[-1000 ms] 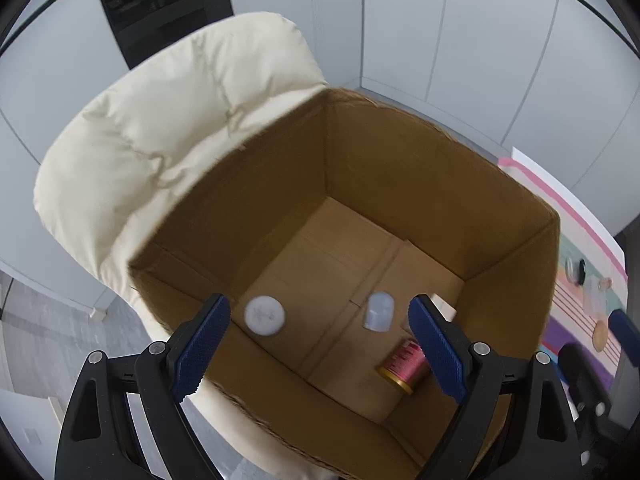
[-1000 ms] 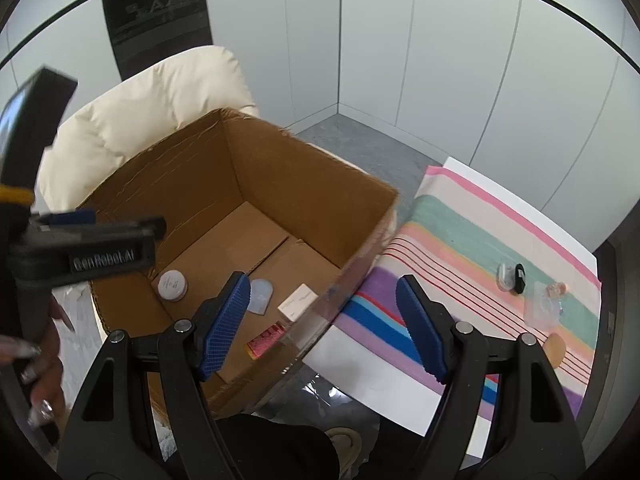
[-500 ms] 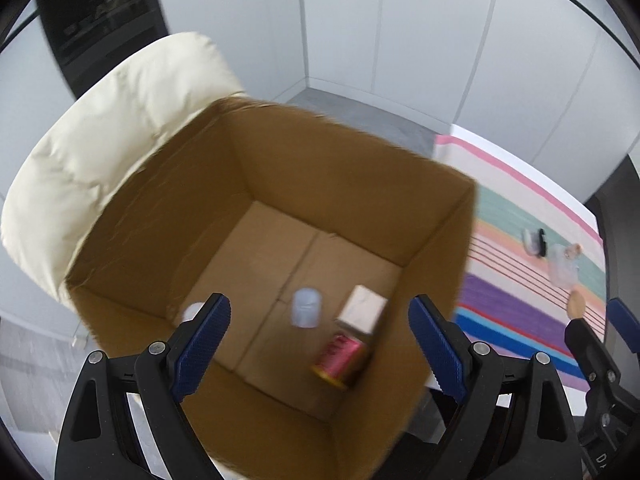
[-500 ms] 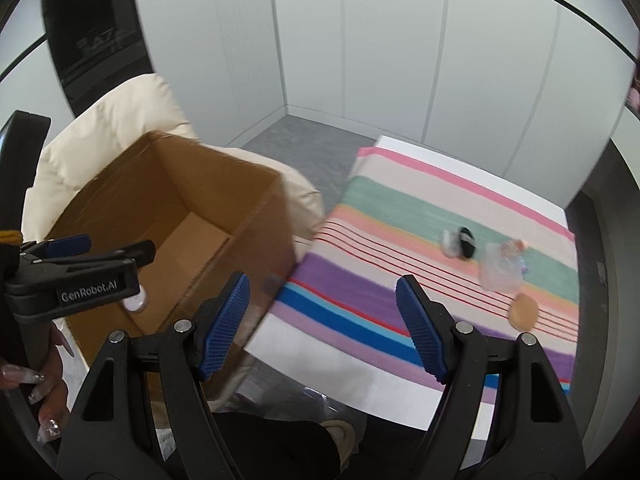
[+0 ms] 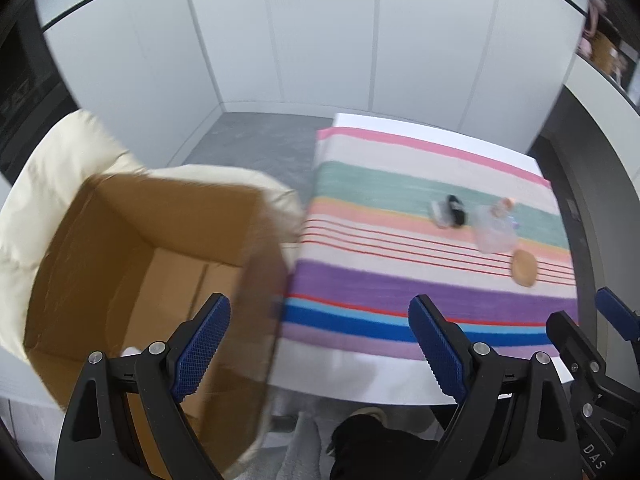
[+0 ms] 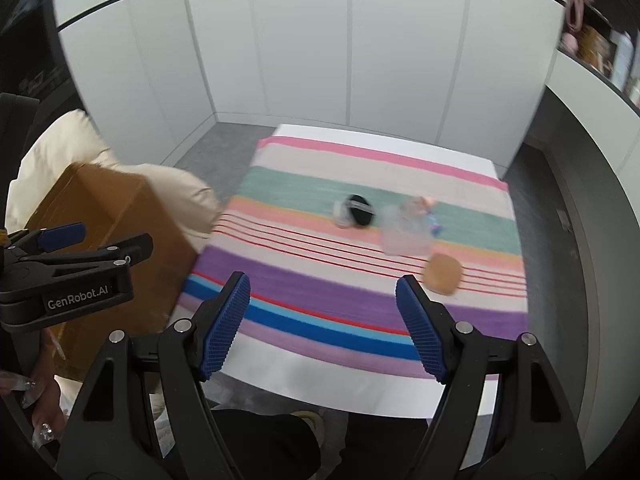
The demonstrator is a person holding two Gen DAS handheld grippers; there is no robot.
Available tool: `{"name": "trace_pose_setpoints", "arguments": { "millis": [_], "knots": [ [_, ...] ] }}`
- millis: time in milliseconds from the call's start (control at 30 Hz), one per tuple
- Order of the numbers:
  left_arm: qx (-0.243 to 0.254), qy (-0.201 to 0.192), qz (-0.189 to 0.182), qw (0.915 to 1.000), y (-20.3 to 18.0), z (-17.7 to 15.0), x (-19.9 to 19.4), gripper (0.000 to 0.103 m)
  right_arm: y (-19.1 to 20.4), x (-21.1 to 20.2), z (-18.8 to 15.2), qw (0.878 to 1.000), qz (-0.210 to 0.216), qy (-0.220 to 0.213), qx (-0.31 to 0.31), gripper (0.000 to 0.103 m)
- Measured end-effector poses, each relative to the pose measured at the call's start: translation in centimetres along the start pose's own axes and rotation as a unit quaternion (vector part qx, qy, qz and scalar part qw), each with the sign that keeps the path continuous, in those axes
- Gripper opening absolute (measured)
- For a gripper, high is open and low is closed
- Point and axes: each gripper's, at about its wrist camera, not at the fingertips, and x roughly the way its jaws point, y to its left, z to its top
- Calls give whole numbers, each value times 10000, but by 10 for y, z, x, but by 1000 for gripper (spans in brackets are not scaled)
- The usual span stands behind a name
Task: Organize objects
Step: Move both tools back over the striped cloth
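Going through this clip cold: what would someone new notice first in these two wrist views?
The striped cloth on the white table dominates both views, with a small cluster toward its far right: a black-and-clear round item, a clear plastic container and a tan oval pad. To the left, an open cardboard box sits on a cream cushioned chair. The left gripper and right gripper are both open and hold nothing.

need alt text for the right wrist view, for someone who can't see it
The open right gripper hangs empty over a striped cloth on a white table. Further back on the cloth lie a black item, a clear container and a tan disc. A cardboard box and the left gripper are at left.
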Motion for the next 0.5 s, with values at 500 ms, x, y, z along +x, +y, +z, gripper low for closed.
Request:
{"name": "trace_pose_setpoints", "arguments": {
  "millis": [500],
  "knots": [
    [869, 162, -259, 9958, -112, 12, 37, 92, -121, 15, -30, 9963, -446, 262, 688, 78]
  ]
}}
